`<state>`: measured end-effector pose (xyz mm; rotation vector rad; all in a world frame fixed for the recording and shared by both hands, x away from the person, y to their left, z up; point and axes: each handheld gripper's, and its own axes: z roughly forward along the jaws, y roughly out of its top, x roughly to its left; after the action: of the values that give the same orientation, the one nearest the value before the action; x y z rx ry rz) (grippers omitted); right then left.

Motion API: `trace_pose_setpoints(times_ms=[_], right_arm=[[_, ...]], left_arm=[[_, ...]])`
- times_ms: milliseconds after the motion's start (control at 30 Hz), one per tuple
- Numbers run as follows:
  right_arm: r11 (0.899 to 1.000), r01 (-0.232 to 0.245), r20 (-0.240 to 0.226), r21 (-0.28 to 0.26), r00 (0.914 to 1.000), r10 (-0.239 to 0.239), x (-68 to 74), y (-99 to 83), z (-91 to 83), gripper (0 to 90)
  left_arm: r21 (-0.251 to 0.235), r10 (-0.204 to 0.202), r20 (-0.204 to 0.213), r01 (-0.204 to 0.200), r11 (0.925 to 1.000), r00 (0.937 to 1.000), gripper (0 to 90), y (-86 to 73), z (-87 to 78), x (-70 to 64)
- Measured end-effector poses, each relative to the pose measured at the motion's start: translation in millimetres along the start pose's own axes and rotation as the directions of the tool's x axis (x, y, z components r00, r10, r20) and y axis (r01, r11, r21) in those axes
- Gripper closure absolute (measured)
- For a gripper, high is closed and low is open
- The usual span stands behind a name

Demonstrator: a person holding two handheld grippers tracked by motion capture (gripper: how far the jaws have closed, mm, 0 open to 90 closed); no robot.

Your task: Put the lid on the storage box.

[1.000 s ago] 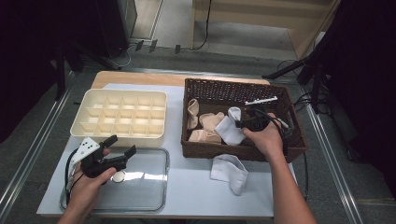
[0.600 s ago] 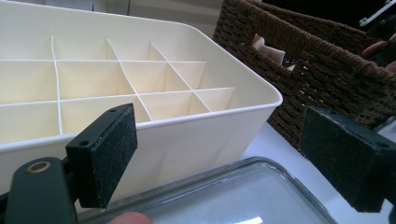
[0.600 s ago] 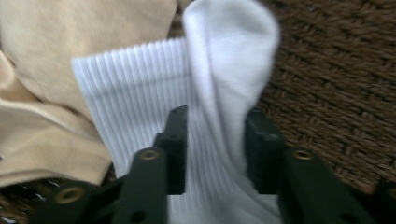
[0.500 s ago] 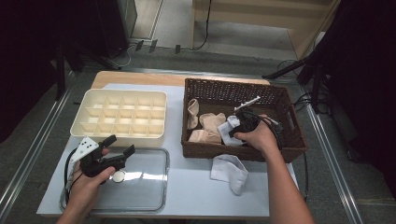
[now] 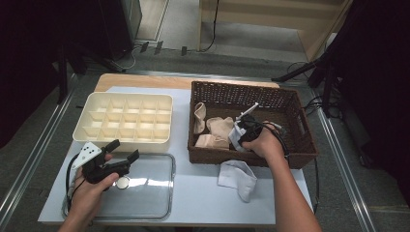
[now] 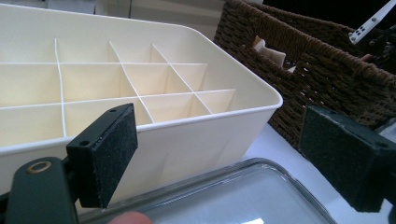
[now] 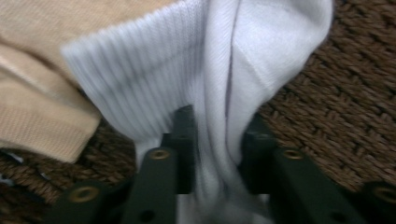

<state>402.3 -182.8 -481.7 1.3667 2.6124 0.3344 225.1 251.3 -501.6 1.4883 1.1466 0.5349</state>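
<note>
A white sock [image 7: 224, 70] lies in the brown wicker basket [image 5: 290, 104], pinched between the black jaws of my right gripper [image 5: 240, 133] [image 7: 217, 135], which is shut on it. Beige socks [image 5: 217, 130] lie beside it in the basket; one shows as a beige sock [image 7: 37, 88] at the left of the right gripper view. Another white sock [image 5: 237, 176] rests on the table in front of the basket. My left gripper [image 5: 123, 151] [image 6: 219, 154] stands open above the clear lid [image 5: 140, 193], holding nothing and facing the cream divided tray [image 5: 125, 121] [image 6: 140, 93].
The wicker basket [image 6: 327, 70] stands to the right of the cream tray. A wooden board [image 5: 145, 82] lies at the table's far edge. Cables trail off the right side. Metal rails run along both sides of the table.
My right gripper has lowered into the basket with the white sock, moving left and down toward the beige socks. The left gripper has stayed in place.
</note>
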Motion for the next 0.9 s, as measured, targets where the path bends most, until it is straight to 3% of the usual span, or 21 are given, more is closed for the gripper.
trace_pose_setpoints(times_ms=[100,167,300,333,400,500,767,900], right_arm=[[1.000,0.010,0.010,-0.010,0.9999,-0.010,0.4,0.0,-1.3,79.1],[0.999,0.027,0.068,-0.040,0.9974,-0.024,1.2,0.1,-4.4,80.0],[0.989,-0.028,0.064,-0.144,0.9973,0.037,-4.8,-0.8,-17.0,80.4],[0.983,-0.050,0.053,-0.177,0.9968,0.060,-6.8,-1.4,-20.7,80.5],[0.969,-0.072,0.080,-0.238,0.9925,0.093,-9.0,-3.4,-28.9,80.5],[0.944,-0.116,0.046,-0.308,0.9896,0.136,-13.0,-7.0,-38.5,80.5],[0.896,-0.172,0.044,-0.408,0.9773,0.207,-11.9,-20.3,-56.6,80.5],[0.863,-0.206,0.019,-0.462,0.9702,0.242,-8.2,-29.4,-61.2,80.4]], left_arm=[[0.001,0.001,-0.002,-0.001,1.0000,1.0000,12.7,-0.1,-0.2,0.3],[0.006,0.002,-0.005,-0.002,1.0000,1.0000,12.7,-0.7,0.4,0.6],[0.011,0.005,-0.007,-0.005,0.9999,1.0000,12.7,-1.8,1.4,-0.8],[0.014,0.008,-0.008,-0.008,0.9999,0.9999,12.7,-1.7,1.4,-1.1],[0.011,0.011,-0.007,-0.011,0.9999,0.9999,12.7,-1.5,1.7,-1.8],[0.013,0.011,-0.007,-0.011,0.9999,0.9999,12.7,-1.8,2.8,-2.4],[0.016,0.019,-0.005,-0.019,0.9997,0.9998,12.7,-2.4,3.4,-5.5],[0.020,0.021,-0.006,-0.021,0.9996,0.9998,12.7,-3.4,4.3,-6.8]])
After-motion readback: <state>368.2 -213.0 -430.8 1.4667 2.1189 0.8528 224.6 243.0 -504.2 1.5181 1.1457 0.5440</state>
